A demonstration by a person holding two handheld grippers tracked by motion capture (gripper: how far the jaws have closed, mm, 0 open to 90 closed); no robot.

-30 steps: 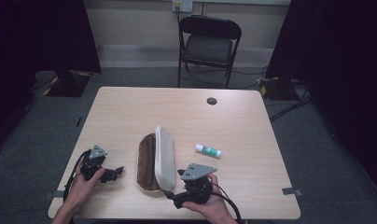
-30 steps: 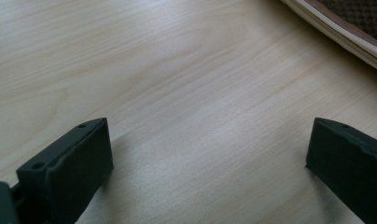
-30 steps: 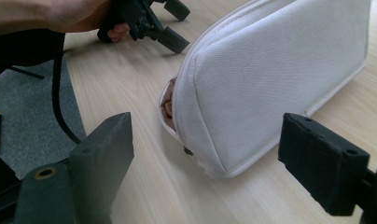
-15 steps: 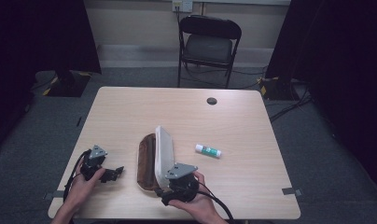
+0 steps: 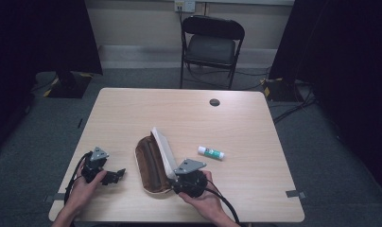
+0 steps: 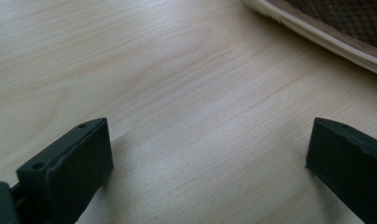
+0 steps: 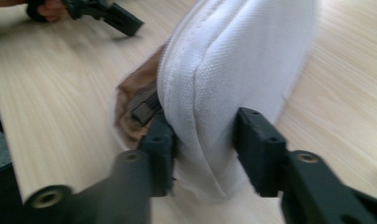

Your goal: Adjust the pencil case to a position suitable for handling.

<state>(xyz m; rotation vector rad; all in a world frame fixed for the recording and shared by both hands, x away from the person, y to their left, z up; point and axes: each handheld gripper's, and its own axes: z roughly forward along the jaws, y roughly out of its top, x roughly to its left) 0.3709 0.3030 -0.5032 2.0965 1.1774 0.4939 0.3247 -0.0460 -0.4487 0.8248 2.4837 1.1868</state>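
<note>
In the high view, an open case [image 5: 153, 163] lies near the front edge of the wooden table [image 5: 189, 113]: a brown inner half flat on the wood and a white lid [image 5: 164, 152] standing up along its right side. The right gripper [image 5: 177, 177] sits at the near end of that lid, with the person's right hand [image 5: 203, 196] behind it. The left gripper [image 5: 114, 176] rests on the table to the left of the case, apart from it, in the left hand [image 5: 85, 189]. A glue stick [image 5: 211, 152] lies on the table to the right of the case, just beside it but not touching. A folding chair [image 5: 212, 45] stands beyond the far edge.

In the left gripper view, the two black jaws stand wide apart over bare wood with nothing between them. The case's pale rim [image 6: 317, 32] crosses the upper right corner.

In the right gripper view, the jaws have just been closing and now sit on either side of the white lid [image 7: 233, 70], one on its inner face and one on its outer. The picture is blurred, but both pads appear to press on the fabric. The brown lining [image 7: 137, 93] shows to the left of the lid, and the left gripper [image 7: 123, 21] lies far off at the top.
</note>
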